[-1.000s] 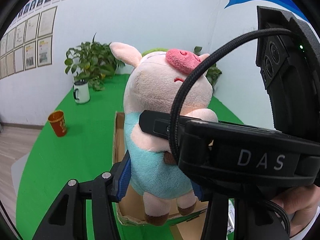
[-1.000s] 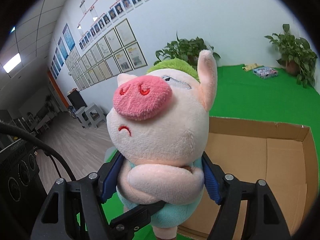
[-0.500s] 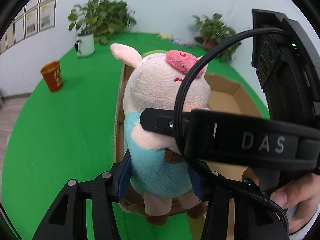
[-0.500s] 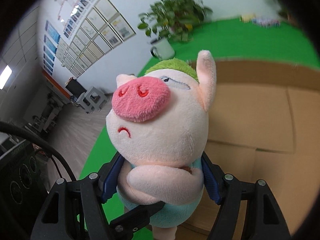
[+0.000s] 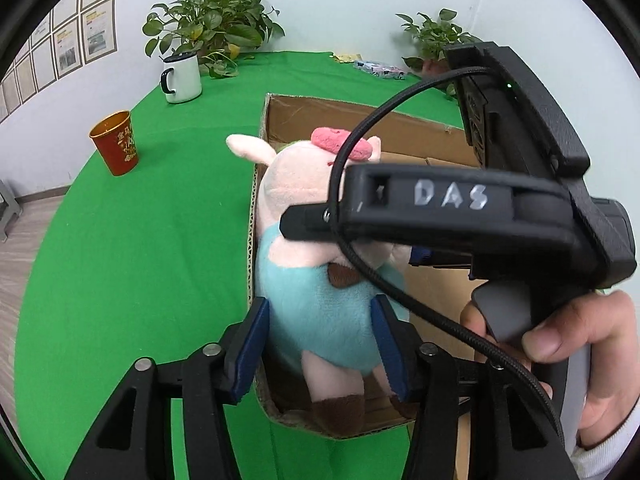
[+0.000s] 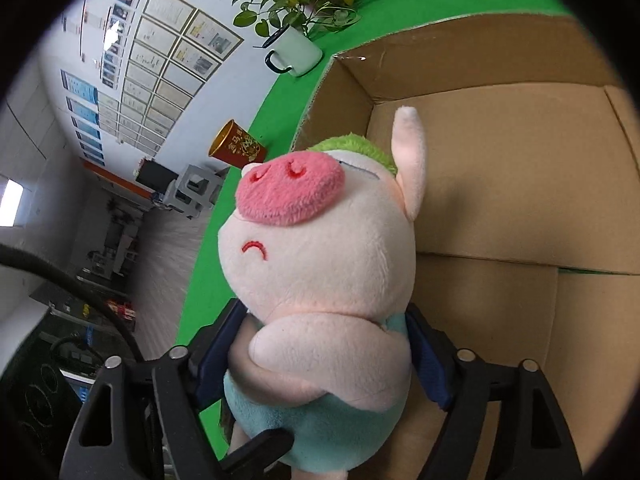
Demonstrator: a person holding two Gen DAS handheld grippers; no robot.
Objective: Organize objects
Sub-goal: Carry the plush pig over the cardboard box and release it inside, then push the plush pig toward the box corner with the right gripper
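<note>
A: Left wrist view has a lot blocked. The right tool crosses in front of the plush pig, covering its chest and part of the face, and only one blue pad shows past the pig's arm. A hand grips its handle at the lower right, cut off by the edge.

B: And the pig's feet?

A: Brown feet hang just inside the near corner of the cardboard box; whether they touch the floor of it I cannot tell.

B: Where is the pig relative to each tool?

A: Upright between both. The left tool has its blue pads pressed on the teal belly from either side, at a middling width, holding it.

B: The right wrist view?

A: The right tool sits at the pig's arms, its jaws opening wide; the pig is between the pads, which look slightly clear of the plush. The box fills the background.

B: Anything else?

A: On the green surface: a red cup and a white mug, well apart from the box.
</note>
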